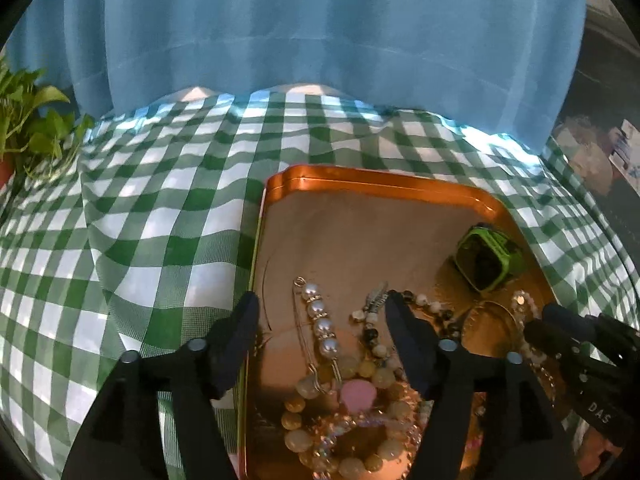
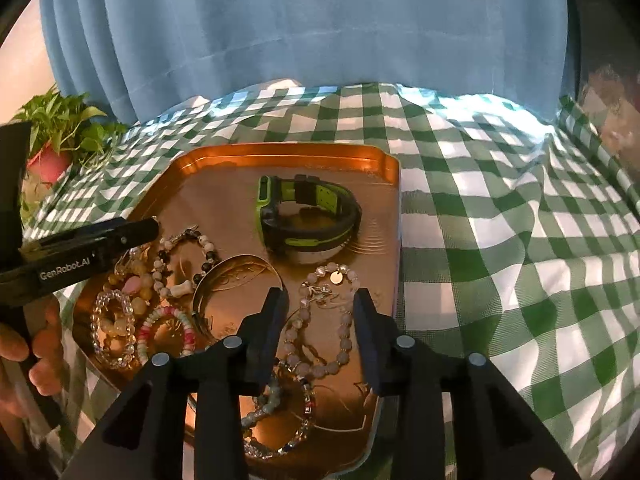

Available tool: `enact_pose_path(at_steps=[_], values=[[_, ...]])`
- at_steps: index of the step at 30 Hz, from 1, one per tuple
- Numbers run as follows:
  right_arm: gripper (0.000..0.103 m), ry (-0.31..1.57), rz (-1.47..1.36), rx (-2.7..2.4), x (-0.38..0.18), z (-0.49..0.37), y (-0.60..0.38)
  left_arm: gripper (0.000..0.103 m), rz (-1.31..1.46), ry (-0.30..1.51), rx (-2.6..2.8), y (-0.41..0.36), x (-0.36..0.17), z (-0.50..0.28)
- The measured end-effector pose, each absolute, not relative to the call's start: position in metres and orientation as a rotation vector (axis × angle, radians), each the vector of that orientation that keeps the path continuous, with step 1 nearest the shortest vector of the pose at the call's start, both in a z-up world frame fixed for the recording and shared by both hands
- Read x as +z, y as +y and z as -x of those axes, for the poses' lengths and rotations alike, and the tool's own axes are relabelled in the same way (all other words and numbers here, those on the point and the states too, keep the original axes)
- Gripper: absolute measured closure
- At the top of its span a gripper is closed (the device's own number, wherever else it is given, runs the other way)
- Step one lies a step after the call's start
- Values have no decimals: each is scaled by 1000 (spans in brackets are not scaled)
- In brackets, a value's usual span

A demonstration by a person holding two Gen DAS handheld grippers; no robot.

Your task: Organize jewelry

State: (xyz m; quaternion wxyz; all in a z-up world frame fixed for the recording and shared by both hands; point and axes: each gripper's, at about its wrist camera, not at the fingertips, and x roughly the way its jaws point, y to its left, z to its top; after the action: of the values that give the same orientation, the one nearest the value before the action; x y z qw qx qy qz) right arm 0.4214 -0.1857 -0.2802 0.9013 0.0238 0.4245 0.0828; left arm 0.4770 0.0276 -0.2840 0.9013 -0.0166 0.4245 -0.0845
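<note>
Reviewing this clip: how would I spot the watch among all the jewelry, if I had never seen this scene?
Find the copper-coloured tray on the green checked tablecloth. Beaded bracelets crowd its near part; the watch lies apart from them toward the far rim, closed into a loop. It alone has a black and lime-green strap and a screen rather than beads.
</note>
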Motion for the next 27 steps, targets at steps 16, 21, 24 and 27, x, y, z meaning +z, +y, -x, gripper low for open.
enact_pose_path(at_steps=[16,21,24,27], values=[[53,818,-88,147,-225,-335,-169,22,64,793,-201,22,-186,-352],[49,785,-74,157,-180,-281,-154,21,93,755,-226,20,-138,-282],[41,749,-58,175,-148,-241,-145,20,47,700,-166,12,-107,-235],[35,750,-93,213,-124,-208,-141,16,5,722,-90,4,-87,-201]])
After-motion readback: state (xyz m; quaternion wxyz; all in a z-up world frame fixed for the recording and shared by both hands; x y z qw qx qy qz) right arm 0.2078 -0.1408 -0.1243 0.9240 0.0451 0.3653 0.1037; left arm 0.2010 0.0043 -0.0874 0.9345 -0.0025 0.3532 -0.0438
